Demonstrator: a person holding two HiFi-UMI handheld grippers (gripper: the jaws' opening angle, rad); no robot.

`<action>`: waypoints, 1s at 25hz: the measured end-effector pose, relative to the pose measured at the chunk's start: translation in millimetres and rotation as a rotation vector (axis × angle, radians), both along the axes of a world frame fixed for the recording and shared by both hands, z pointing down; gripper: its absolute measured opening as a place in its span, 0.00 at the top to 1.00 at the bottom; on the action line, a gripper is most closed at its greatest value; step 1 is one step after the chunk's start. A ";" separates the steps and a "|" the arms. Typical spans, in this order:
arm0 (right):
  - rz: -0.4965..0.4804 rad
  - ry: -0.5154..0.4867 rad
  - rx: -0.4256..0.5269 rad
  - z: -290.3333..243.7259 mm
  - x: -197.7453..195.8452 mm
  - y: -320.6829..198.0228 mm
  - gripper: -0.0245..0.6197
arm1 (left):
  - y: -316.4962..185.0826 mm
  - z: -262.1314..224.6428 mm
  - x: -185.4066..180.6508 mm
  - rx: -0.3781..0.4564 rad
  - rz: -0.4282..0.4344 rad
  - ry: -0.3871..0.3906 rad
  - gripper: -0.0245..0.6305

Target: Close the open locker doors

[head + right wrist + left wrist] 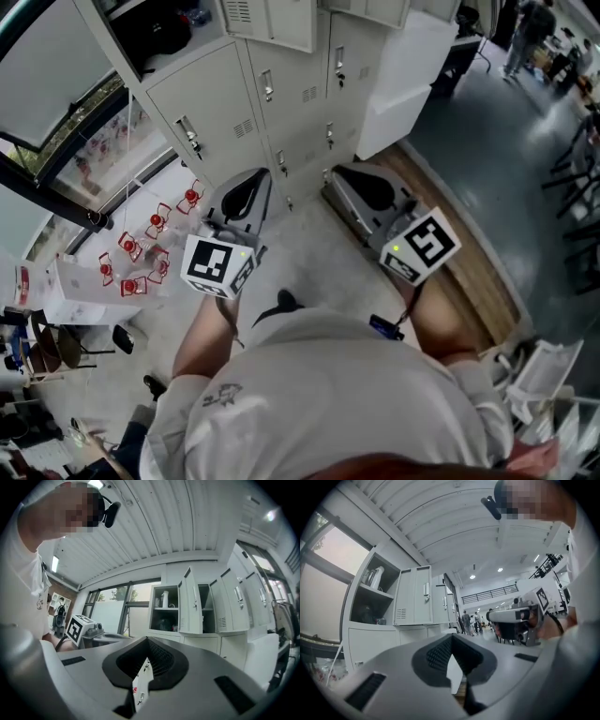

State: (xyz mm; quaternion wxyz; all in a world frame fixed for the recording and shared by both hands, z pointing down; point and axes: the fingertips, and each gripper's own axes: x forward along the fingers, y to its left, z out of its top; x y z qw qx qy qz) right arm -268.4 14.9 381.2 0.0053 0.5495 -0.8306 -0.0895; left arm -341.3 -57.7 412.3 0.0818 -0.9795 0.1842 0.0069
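Note:
A bank of pale grey lockers (281,84) stands in front of me. One upper compartment (370,597) is open, with a white bottle on its shelf, and its door (415,595) swings outward. In the right gripper view the same open compartment (164,611) shows between doors (190,604) that stand ajar. My left gripper (255,176) and right gripper (345,176) are held level, side by side, short of the lockers and touching nothing. The left gripper (452,639) and the right gripper (146,644) are both shut and empty.
A large white panel or box (403,80) juts out from the lockers on the right. A wooden floor strip (469,258) runs beside it. Dark chairs (581,169) and people (525,33) are at the far right. A window (56,103) lies to the left.

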 end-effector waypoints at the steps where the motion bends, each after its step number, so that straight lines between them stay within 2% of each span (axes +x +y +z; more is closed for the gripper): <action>1: -0.013 0.014 -0.003 -6.0 -2.1 -10.5 0.97 | -9.3 -3.6 -0.6 -0.002 0.002 0.004 0.96; 7: -0.093 0.079 -0.001 -37.1 -8.2 -66.6 0.97 | -64.4 -29.1 -8.4 0.036 -0.005 0.002 0.96; 11: -0.116 0.055 -0.008 -47.6 -8.4 -100.0 0.97 | -91.0 -44.9 -4.9 0.074 0.044 -0.032 0.96; 15: -0.137 0.037 0.000 -58.1 4.1 -127.1 0.97 | -115.0 -58.6 5.2 0.084 0.051 -0.034 0.96; 20: -0.219 0.039 0.008 -78.2 21.6 -154.3 0.96 | -135.0 -68.6 23.8 0.082 0.038 -0.046 0.96; 25: -0.300 0.069 0.023 -99.4 43.8 -171.7 0.96 | -153.1 -79.0 40.3 0.082 -0.030 -0.043 0.96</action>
